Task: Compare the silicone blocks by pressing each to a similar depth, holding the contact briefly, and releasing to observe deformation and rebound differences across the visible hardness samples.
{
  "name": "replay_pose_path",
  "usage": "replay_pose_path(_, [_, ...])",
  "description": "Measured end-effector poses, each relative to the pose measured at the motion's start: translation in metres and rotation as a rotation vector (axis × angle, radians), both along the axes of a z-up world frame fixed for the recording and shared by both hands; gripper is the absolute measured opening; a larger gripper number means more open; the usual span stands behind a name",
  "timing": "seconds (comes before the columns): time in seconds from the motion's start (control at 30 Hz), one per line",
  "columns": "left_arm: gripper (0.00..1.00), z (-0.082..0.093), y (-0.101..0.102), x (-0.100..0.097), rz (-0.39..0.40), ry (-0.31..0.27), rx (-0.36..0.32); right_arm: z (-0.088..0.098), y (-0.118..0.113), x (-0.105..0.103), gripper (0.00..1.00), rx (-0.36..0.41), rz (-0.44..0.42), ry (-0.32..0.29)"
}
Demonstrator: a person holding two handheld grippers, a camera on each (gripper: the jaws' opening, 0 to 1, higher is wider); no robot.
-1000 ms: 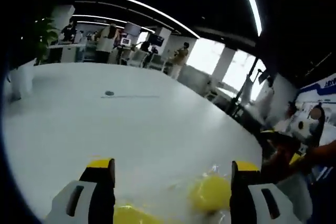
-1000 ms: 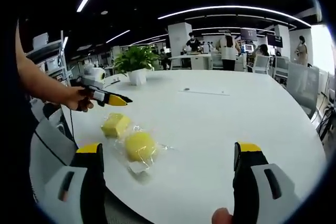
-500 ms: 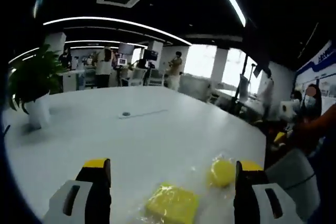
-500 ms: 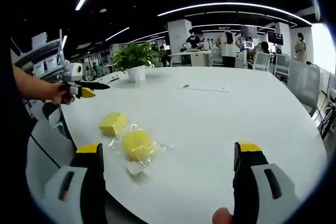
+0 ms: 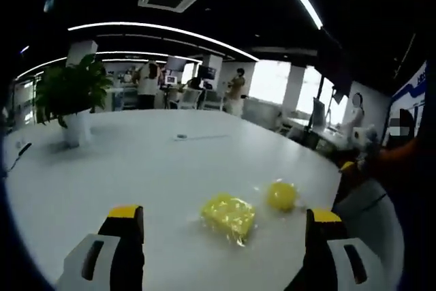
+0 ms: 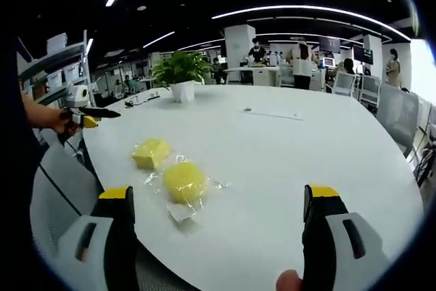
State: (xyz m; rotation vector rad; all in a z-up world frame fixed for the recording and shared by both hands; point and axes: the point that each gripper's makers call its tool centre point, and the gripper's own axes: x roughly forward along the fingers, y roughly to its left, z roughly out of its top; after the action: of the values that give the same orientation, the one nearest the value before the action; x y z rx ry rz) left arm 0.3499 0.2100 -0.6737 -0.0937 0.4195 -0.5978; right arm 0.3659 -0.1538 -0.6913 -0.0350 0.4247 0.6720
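Note:
Two yellow silicone samples in clear wrappers lie on the white table. The square block point(image 5: 229, 215) point(image 6: 151, 152) lies beside the round one point(image 5: 281, 195) point(image 6: 184, 181). My left gripper point(image 5: 223, 250) is open, its jaws wide apart, and sits back from the square block without touching it. My right gripper point(image 6: 219, 230) is open too, with the round sample a little ahead and to the left of its gap. In the right gripper view the left gripper point(image 6: 85, 116) shows far left, held in a hand beyond the table's edge.
A potted plant point(image 6: 178, 76) point(image 5: 71, 100) stands at the far side of the white table point(image 6: 286, 161). A thin cable and a small dark disc point(image 5: 181, 137) lie mid-table. Grey chairs point(image 6: 58, 195) line the near edge. People stand at desks in the background.
The left gripper has pulled back from the samples and off the table edge; both samples now lie farther ahead of its jaws. The right gripper has barely moved.

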Motion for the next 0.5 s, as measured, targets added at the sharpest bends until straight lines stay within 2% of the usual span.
replay_pose_path(0.07, [1.00,0.003,0.005,-0.005,0.010,-0.009,0.024,-0.002,-0.002,-0.002,0.97,0.001,-0.008,0.003])
replay_pose_path(0.17, [1.00,0.008,0.009,-0.005,0.036,-0.030,0.017,-0.002,-0.003,-0.006,0.97,0.000,-0.019,-0.001])
replay_pose_path(0.3, [1.00,-0.001,0.009,-0.009,0.040,-0.034,0.051,-0.003,-0.003,-0.012,0.97,-0.024,-0.020,-0.007])
replay_pose_path(0.4, [1.00,-0.008,0.012,-0.015,0.049,0.002,0.011,-0.003,-0.005,-0.016,0.97,-0.034,-0.023,-0.007])
replay_pose_path(0.5, [1.00,-0.012,0.015,-0.019,0.061,0.007,0.016,-0.005,-0.004,-0.021,0.97,-0.039,-0.023,-0.003])
